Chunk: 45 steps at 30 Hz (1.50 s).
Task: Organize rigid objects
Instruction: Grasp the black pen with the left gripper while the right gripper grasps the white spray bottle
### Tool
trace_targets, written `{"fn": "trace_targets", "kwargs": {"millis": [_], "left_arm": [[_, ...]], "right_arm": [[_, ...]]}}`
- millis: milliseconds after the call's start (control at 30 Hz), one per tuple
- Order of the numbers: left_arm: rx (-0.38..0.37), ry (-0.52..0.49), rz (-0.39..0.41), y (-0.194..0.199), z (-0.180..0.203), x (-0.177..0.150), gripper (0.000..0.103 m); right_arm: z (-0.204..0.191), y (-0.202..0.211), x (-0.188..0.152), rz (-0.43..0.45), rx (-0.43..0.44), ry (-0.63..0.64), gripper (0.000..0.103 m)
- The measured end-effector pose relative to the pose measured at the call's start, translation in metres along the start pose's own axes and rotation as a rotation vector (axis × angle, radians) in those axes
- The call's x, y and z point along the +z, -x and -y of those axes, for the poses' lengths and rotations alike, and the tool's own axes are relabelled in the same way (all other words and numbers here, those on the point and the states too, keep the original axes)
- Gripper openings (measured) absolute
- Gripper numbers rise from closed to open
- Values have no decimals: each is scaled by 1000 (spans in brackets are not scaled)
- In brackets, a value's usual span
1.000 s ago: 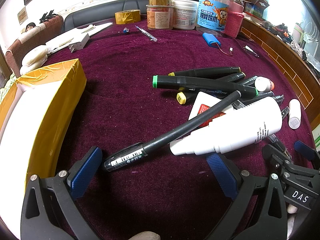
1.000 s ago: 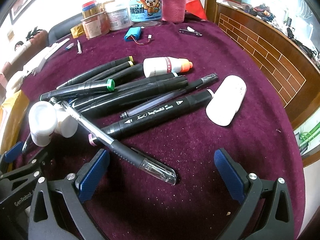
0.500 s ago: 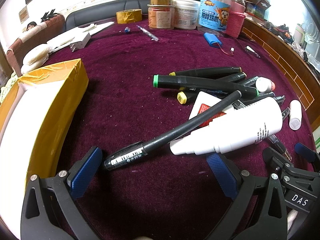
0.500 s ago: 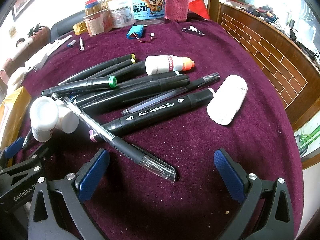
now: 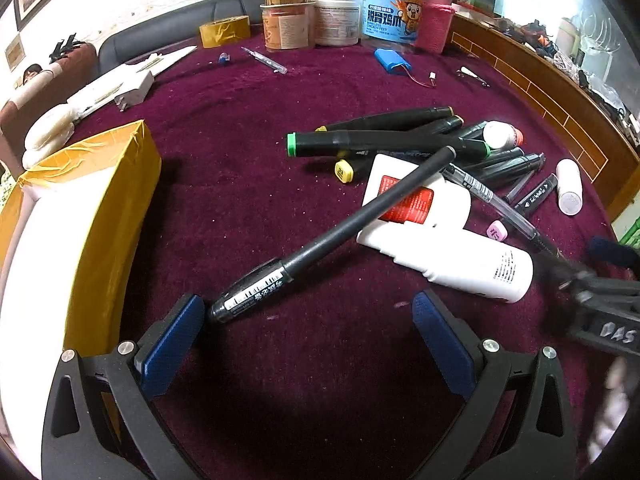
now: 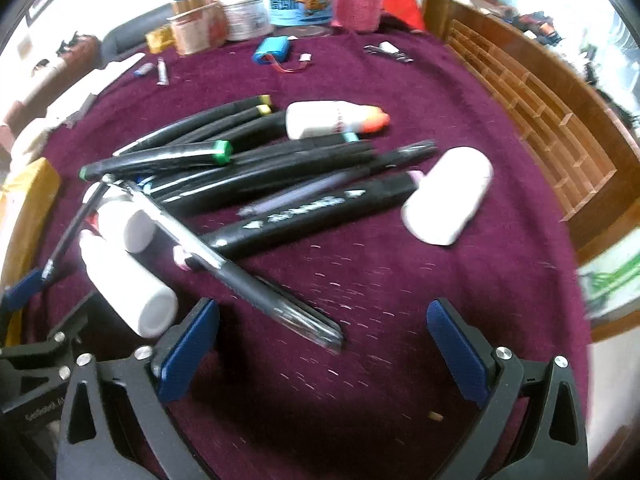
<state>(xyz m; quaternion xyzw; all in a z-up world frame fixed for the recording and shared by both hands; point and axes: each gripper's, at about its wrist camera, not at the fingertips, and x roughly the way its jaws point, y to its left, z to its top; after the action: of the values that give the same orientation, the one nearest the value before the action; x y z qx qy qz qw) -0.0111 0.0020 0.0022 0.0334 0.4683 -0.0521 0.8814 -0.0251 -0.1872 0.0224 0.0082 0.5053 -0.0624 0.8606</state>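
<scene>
Your left gripper (image 5: 308, 344) and right gripper (image 6: 323, 348): both low, side by side, fingers spread wide, gripping nothing.

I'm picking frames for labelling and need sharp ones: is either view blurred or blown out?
Right wrist view: motion-blurred throughout, lint specks on the cloth streaked, print on the black marker unreadable, windows at the edges blown out. Left wrist view: mostly sharp, barcode on the black pen crisp; only the right claw smears at the right edge.

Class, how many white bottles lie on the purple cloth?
4: red-labelled bottle under the black pen, large bottle nearest, orange-capped bottle behind markers, small bottle far right.
</scene>
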Motion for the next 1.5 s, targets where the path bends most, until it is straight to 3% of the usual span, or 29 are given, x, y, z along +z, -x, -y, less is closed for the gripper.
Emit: {"fn": "trace_targets", "kwargs": {"millis": [67, 200, 267, 400, 500, 600, 667, 767, 867, 933, 1000, 1067, 1100, 1133, 1200, 1300, 1500], "left_arm": [[-3, 3, -1, -1, -1, 1, 103], [-1, 10, -1, -1, -1, 1, 103], [1, 7, -3, -1, -1, 1, 103], [-69, -26, -58, 2, -5, 1, 103], [-205, 62, -62, 17, -26, -3, 99], [-257, 104, -66, 24, -35, -3, 98], [-250, 122, -73, 26, -33, -2, 98], [-223, 101, 12, 36, -23, 8, 98], [-121, -31, 76, 38, -6, 21, 98], [-52, -146, 89, 34, 8, 22, 98], [-27, -215, 83, 28, 17, 19, 97], [-45, -237, 65, 24, 18, 15, 87], [-63, -240, 54, 21, 18, 15, 68], [-91, -234, 26, 15, 17, 16, 42], [-123, -212, -23, 7, 14, 17, 19], [-166, -193, -21, 10, 9, 14, 14], [-154, -156, -22, 3, 9, 19, 18]], "right_arm": [[3, 21, -2, 72, -33, 11, 89], [24, 93, -10, 406, -37, -72, 90], [39, 103, -13, 531, 5, -131, 95], [54, 66, 8, 437, -41, -229, 92], [57, 35, 16, 411, -45, -243, 85], [63, 20, 12, 396, 18, -275, 83], [66, 18, 7, 383, 48, -278, 83], [67, 19, 1, 389, 52, -267, 83], [67, 15, 0, 366, 74, -257, 83], [68, 14, 0, 366, 87, -261, 83], [70, 13, 0, 358, 100, -270, 83], [72, 11, 1, 351, 111, -283, 83], [74, 10, 1, 346, 116, -290, 83], [75, 9, 1, 341, 121, -296, 83], [77, 8, 2, 335, 126, -306, 83], [77, 7, 2, 331, 126, -308, 83], [75, 5, 3, 318, 127, -302, 83]]}}
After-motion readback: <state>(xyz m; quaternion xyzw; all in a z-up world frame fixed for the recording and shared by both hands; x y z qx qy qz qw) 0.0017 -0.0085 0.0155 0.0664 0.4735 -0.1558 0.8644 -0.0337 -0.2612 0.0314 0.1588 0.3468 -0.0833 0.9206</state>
